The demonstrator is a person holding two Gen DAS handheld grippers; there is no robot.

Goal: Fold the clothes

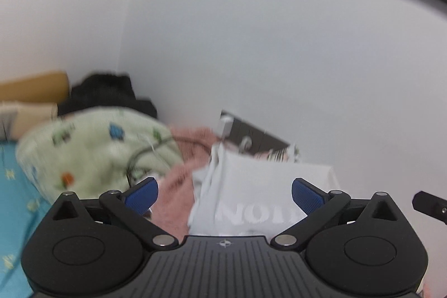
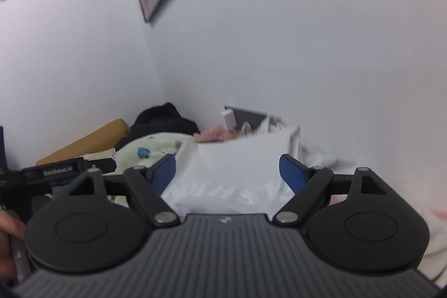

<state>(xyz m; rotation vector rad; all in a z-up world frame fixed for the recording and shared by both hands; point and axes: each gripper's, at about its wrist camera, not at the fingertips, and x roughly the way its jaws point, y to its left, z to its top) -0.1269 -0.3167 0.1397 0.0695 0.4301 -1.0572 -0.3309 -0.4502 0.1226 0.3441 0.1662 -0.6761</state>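
Two handheld grippers are pointing toward the corner of a white-walled room, above a bed piled with soft things. Both views are blurring with motion.

The left gripper (image 1: 225,193) is holding its blue-padded fingers (image 1: 142,194) wide apart, gripping nothing. Just ahead of them and lower, a white garment (image 1: 259,194) with pale printed lettering is lying in what looks like a flat, squared stack, though the blur is hiding its edges. A pink fuzzy blanket (image 1: 181,175) is sitting beside it, and a pale green printed quilt (image 1: 92,147) is bunching farther left, over a turquoise bedsheet (image 1: 11,186).

The right gripper (image 2: 227,172) is also keeping its fingers (image 2: 292,172) spread and empty, with the same white garment (image 2: 229,175) lying between and beyond them. The other gripper's black body (image 2: 67,171) is showing at the left edge.

Whether the garment is lying finished or partway folded is not settling from these views. For any grasp on it, each gripper would do well closing on one outer edge of the cloth alone, staying clear of the pink blanket, and lifting both sides evenly so the layers are not sliding apart.
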